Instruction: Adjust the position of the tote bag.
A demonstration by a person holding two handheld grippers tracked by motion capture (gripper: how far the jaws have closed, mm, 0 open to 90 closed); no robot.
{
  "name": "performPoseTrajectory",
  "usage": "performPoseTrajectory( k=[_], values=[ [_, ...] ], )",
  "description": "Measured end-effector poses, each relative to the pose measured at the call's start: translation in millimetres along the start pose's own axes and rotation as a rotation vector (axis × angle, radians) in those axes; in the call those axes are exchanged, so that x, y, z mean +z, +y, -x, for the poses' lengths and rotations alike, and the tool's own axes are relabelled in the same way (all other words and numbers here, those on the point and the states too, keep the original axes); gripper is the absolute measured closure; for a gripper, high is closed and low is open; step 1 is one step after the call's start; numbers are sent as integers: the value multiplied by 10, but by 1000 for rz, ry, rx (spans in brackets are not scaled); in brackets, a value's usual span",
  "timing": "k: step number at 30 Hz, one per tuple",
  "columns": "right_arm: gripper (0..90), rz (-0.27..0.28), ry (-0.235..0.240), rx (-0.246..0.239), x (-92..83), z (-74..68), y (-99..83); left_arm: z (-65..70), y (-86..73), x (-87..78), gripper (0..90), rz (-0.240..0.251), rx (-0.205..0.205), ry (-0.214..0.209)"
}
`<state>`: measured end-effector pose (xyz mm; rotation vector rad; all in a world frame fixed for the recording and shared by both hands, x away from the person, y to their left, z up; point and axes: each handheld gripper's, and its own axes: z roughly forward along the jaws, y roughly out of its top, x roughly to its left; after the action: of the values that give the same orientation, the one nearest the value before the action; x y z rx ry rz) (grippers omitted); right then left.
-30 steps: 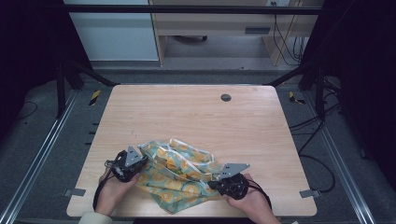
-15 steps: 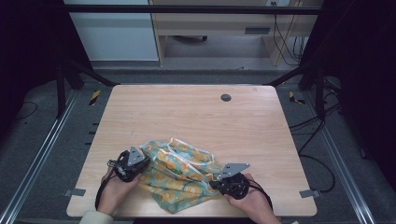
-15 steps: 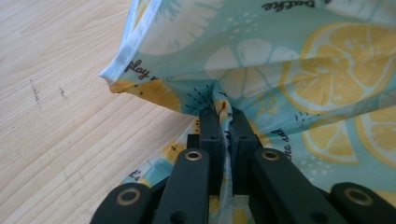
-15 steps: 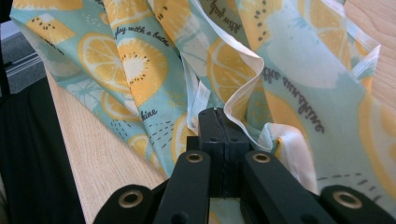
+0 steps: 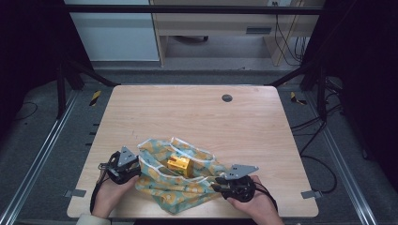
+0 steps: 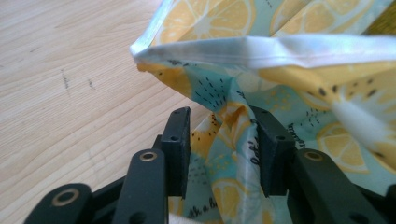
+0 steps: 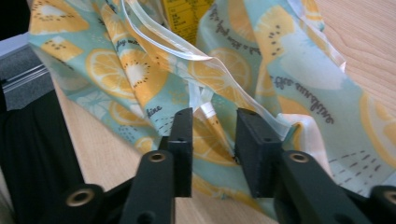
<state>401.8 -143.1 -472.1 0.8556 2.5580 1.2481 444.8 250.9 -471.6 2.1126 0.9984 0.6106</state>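
Both grippers' fingers just parted, loose around lemon-print cloth bag [image 5: 180, 183], rumpled; yellow box [image 5: 179, 164] now showing.

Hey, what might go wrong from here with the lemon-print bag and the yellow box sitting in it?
Both grippers' jaws have just been opening, with cloth between them. The left gripper and right gripper may lose the lemon-print bag, so its mouth could sag over the yellow box. Loose folds could also snag on a jaw as the hands pull back.
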Motion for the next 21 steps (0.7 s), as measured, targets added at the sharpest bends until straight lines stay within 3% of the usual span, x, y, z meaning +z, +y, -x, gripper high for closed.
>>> performPoseTrajectory(
  k=[2,4,7,13,14,21],
  values=[
    [605,6,-3,-7,-28,-19,0,-16,-10,-81,600,12,2,9],
    [531,28,-15,-15,-80,-46,11,-39,-30,-152,600,34,-22,5],
    [494,42,-29,-15,-121,-55,29,-73,-40,-235,614,46,-25,23],
    [460,71,-41,-20,-218,-57,83,-141,-27,-434,636,111,-73,8],
    [448,81,-47,-21,-253,-56,108,-149,-10,-497,640,142,-83,11],
    [409,95,-62,-30,-285,-35,196,-129,87,-661,631,243,-115,29]
  ],
)
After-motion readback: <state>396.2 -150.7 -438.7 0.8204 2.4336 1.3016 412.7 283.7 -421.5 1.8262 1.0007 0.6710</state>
